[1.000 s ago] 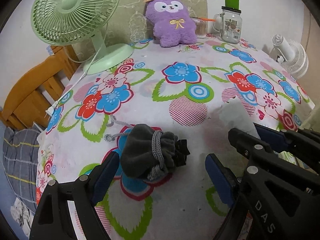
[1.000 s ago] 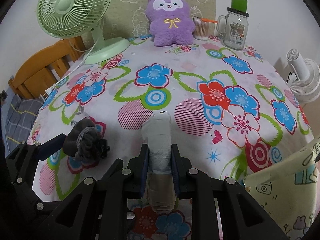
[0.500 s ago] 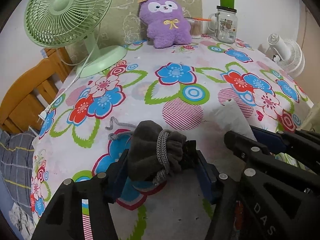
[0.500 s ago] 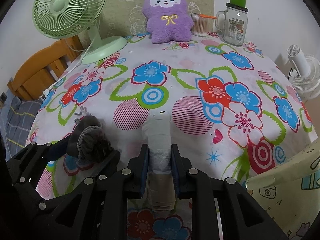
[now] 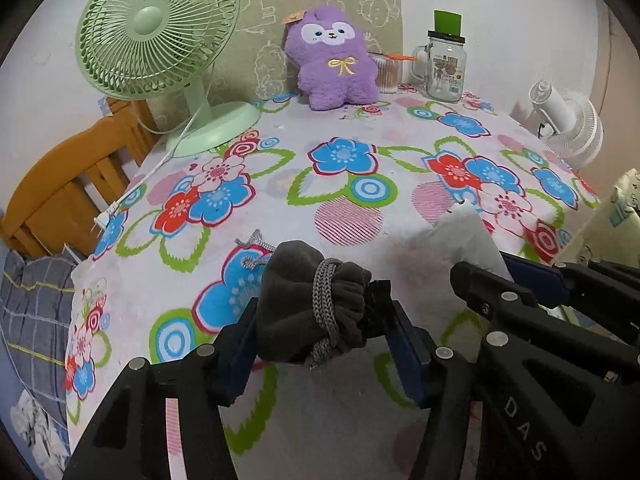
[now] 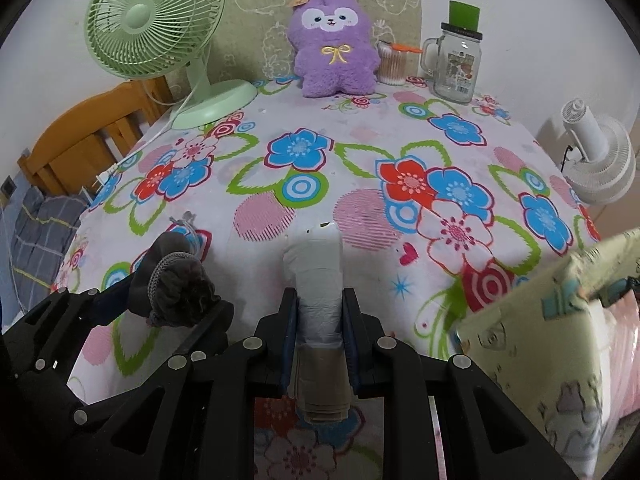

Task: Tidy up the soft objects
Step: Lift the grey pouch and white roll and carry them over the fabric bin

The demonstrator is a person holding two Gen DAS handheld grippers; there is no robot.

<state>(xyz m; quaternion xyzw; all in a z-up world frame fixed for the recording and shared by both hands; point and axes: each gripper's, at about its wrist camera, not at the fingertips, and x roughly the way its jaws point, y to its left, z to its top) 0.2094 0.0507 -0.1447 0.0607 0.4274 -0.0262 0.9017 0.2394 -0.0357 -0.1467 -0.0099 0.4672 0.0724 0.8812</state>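
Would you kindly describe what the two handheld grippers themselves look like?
Both the left gripper and the right gripper are matte black angular plastic frames with round silver bolt heads and dark blue finger pads. White letters "DAS" mark the right one's side. No cables or sleeves show.

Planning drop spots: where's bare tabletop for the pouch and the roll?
Free: the wide middle of the tablecloth, between the green fan base and the far right edge. Crowded: the back row with purple plush, swab cup, glass jar. The near left holds the cord.
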